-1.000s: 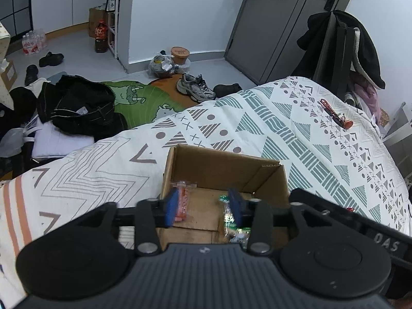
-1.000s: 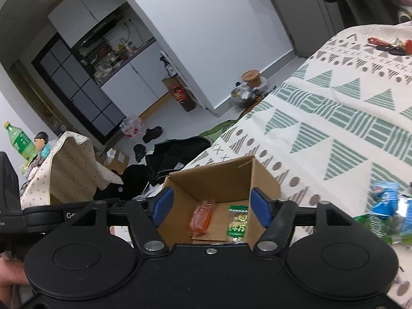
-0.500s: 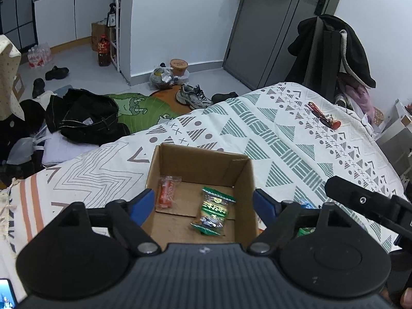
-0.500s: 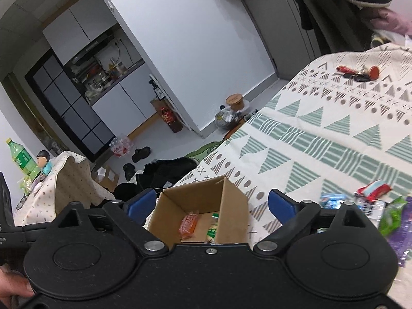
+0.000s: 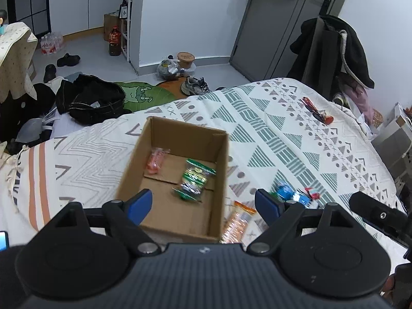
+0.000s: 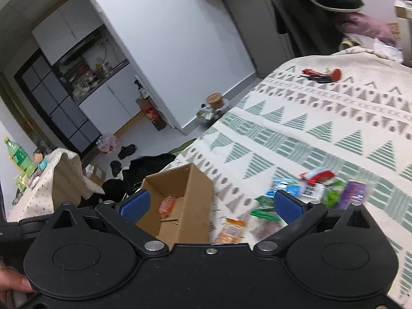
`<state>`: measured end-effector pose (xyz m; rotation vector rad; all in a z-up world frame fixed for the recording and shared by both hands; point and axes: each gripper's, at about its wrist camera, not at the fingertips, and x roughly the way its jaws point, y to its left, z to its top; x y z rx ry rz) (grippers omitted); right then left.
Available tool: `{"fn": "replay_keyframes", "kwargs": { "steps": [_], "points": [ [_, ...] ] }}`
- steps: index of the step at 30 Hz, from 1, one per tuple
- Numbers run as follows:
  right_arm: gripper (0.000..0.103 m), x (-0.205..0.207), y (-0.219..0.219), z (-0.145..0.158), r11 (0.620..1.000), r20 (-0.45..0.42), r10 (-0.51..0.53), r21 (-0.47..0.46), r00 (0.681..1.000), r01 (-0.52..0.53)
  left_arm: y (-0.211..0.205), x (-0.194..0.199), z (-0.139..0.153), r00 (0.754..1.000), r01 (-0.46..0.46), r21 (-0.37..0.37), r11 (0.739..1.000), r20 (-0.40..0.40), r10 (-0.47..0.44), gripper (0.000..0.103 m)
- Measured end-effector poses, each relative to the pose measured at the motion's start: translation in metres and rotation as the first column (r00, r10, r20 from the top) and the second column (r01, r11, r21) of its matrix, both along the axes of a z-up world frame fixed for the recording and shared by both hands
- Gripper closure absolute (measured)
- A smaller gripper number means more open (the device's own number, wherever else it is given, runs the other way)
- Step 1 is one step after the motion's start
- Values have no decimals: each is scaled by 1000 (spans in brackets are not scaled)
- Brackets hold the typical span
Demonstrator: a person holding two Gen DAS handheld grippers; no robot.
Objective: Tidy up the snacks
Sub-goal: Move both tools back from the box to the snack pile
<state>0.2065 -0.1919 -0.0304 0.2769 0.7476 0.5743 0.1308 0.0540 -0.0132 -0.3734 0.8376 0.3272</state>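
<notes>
Bedspread (image 5: 283, 139) carries a box (image 5: 180, 180) ahead of both gaping, empty tools, two snacks (image 5: 195, 177) inside, several packets (image 6: 316, 185) right awaiting

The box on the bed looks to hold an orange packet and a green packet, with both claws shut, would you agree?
Not quite: both claws are open. The left wrist view shows the left claw spread wide; the right wrist view shows the right claw likewise. The box does hold the orange packet and green packet.
</notes>
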Motion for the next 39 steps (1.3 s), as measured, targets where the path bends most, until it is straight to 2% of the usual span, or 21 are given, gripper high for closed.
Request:
{"fn": "replay_keyframes", "kwargs": {
  "steps": [5,9,19,25,28,34,39],
  "points": [
    [0,-11,-33,9,998,16,-47,38,999,47,-30,-12,14,999,25,14,1000,21,-26,17],
    [0,-24,-48,14,999,49,-48,9,998,48,-49,-26,27,999,36,26,999,40,-37,17],
    [0,-52,-80,22,1000,37,-15,-7,999,15,-90,-46,48,996,39,66,997,74,-44,17],
    [0,-60,-100,24,999,26,-40,-9,999,40,-113,-50,42,998,42,51,998,43,-44,14],
    [0,-60,-112,19,998,5,-56,10,998,56,-124,-48,41,996,67,52,996,53,-70,14],
    [0,-52,-120,-9,996,-49,-79,-35,996,77,-133,-35,15,997,72,11,997,32,-73,14],
    [0,-36,-113,-36,994,-117,-95,-67,989,88,-122,-22,-11,998,60,-21,998,-6,-60,14]
  ]
}}
